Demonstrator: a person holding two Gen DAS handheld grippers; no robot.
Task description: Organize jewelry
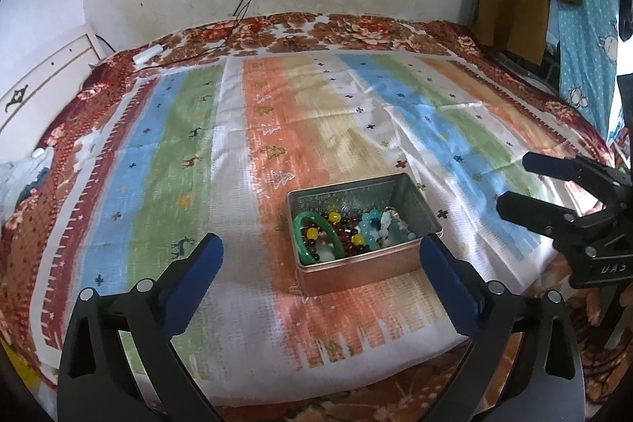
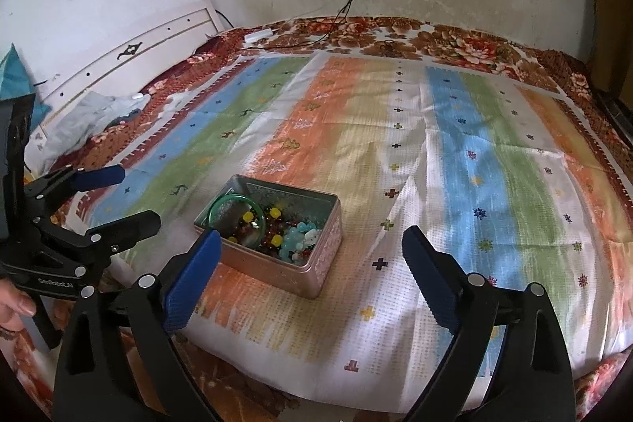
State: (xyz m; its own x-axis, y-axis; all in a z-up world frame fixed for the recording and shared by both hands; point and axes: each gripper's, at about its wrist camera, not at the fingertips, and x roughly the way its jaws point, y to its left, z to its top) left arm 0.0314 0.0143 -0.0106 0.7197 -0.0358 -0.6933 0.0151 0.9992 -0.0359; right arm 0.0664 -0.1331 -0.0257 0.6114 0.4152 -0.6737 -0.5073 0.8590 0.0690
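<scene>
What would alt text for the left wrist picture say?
An open metal tin holding a green bangle and coloured bead bracelets sits on a striped cloth over a bed. The left gripper is open before it; the right gripper is open alongside.

Open rectangular rose-gold metal tin (image 1: 358, 273) on the striped cloth of the bed, holding a green bangle (image 1: 302, 224), yellow-and-dark-red bead bracelets (image 1: 348, 232) and pale-blue bead bracelets (image 1: 374, 230).

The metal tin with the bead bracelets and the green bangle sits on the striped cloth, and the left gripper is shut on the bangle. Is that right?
Not quite. The left gripper is open and holds nothing; the left wrist view shows its fingers spread apart. The green bangle lies in the tin with the bead bracelets, on the striped cloth.
</scene>
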